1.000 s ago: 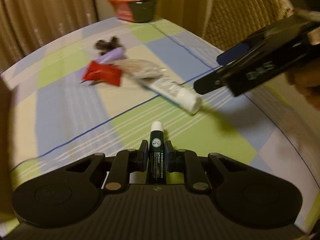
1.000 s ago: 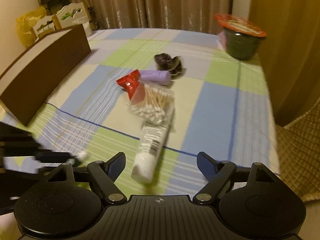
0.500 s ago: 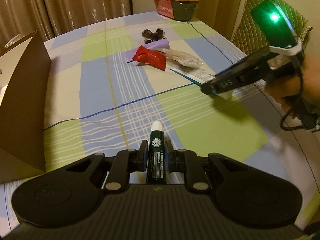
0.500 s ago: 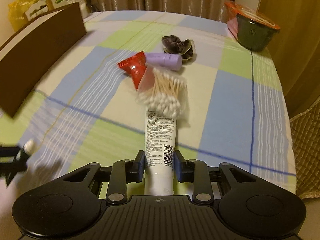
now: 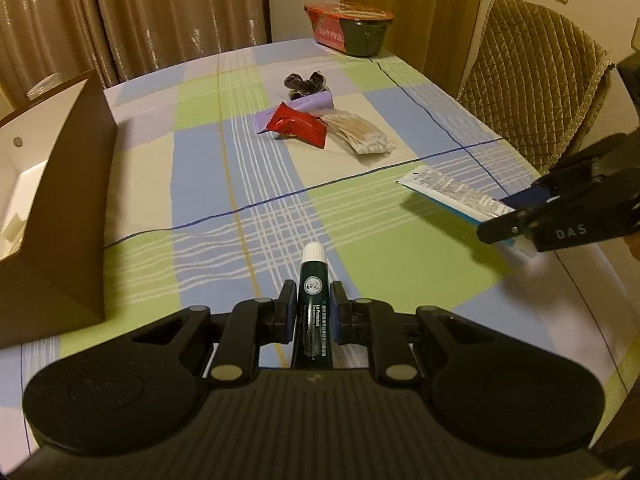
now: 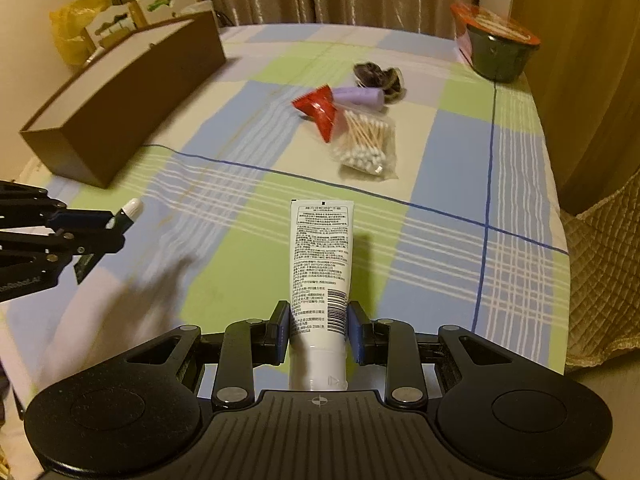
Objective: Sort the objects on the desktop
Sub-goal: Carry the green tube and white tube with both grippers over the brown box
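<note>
My left gripper [image 5: 313,308] is shut on a small dark green tube with a white cap [image 5: 313,280], held above the near part of the table; it also shows in the right wrist view [image 6: 128,210]. My right gripper [image 6: 319,330] is shut on a white tube with printed text [image 6: 320,256] and holds it lifted off the checked tablecloth; the tube also shows at the right of the left wrist view [image 5: 452,192]. A red packet [image 6: 318,110], a purple tube [image 6: 360,97], a bag of cotton swabs [image 6: 366,142] and a dark scrunchie [image 6: 378,74] lie mid-table.
An open brown box [image 6: 120,92] stands on the left side of the table, seen too in the left wrist view [image 5: 52,200]. A red-lidded instant noodle bowl [image 6: 496,46] sits at the far right corner. A quilted chair [image 5: 532,76] stands beyond the right edge.
My right gripper closed on the white tube and lifted it away from the swab bag, toward the near edge. My left gripper, still holding the green tube, drew back and swung toward the box.
</note>
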